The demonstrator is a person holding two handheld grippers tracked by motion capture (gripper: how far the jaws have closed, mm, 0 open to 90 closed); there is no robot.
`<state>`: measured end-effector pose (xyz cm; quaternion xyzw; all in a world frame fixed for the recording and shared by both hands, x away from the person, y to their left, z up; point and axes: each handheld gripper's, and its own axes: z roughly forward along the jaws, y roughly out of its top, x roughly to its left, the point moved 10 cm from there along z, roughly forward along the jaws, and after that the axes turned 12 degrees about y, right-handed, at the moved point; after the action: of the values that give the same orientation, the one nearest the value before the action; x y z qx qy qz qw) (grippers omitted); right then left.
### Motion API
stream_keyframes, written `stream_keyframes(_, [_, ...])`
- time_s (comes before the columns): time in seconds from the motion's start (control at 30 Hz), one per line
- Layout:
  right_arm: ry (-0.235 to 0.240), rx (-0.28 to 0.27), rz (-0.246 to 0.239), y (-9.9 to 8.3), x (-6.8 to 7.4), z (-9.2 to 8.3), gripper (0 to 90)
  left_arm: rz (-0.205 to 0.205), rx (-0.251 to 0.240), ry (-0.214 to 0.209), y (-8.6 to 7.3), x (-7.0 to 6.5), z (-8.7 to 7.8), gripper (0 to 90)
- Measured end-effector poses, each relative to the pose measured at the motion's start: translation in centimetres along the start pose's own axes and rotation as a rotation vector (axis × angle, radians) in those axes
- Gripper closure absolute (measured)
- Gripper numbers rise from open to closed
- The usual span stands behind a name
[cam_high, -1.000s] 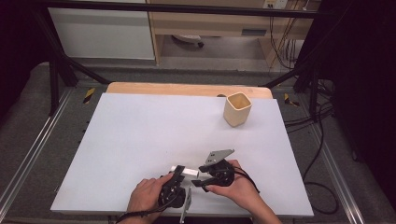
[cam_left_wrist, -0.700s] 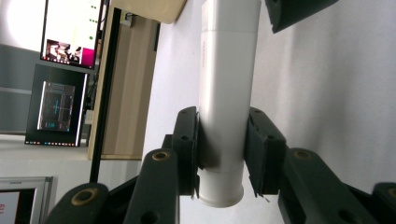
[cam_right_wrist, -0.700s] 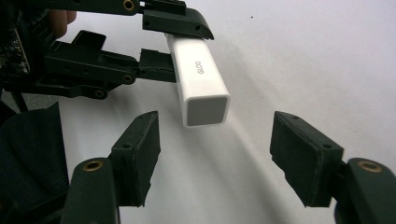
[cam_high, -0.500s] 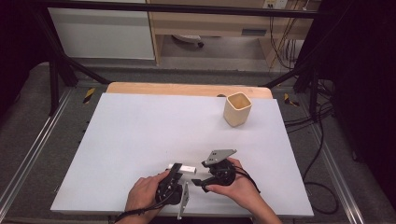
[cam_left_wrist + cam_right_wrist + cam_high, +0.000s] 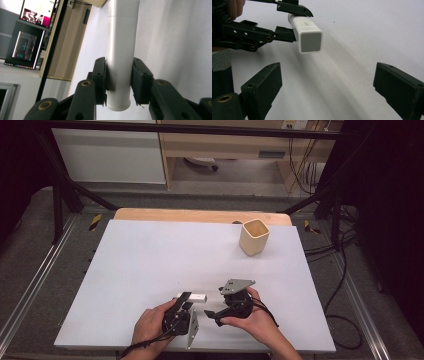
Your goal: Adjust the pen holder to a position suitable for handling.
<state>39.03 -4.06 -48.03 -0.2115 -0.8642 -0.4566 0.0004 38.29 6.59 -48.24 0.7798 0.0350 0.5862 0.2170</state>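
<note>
A white, square-ended tube (image 5: 197, 297) hangs just above the white table (image 5: 150, 265) near its front edge. My left gripper (image 5: 189, 301) is shut on it; in the left gripper view both black pads clamp the tube (image 5: 121, 50) near its rear end, with the gripper (image 5: 119, 72) pointing along the table. My right gripper (image 5: 212, 312) sits just to the right, facing the tube's free end. Its jaws (image 5: 328, 80) stand wide open with nothing between them. In the right gripper view the tube (image 5: 308, 32) and the left gripper (image 5: 294, 23) lie ahead at upper left, apart from my jaws.
A cream square cup (image 5: 254, 236) stands upright at the table's back right. A wooden strip (image 5: 200, 215) runs along the far edge. Black frame bars and cables (image 5: 345, 250) surround the table.
Both hands have shifted only slightly. The right gripper's jaws have dropped a little toward the near edge, away from the tube, which stays in the left gripper.
</note>
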Motion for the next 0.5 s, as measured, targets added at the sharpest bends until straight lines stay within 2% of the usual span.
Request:
stream_keyframes(0.33, [-0.010,-0.053,-0.026,0.6,-0.3,-0.5,3.8,-0.092,0.005,-0.008,-0.4,0.8,0.0,67.9])
stream_keyframes(0.5, [-0.009,-0.073,-0.020,0.8,-0.3,-0.7,3.7,-0.147,0.002,-0.017,-0.5,1.2,-0.1,67.9])
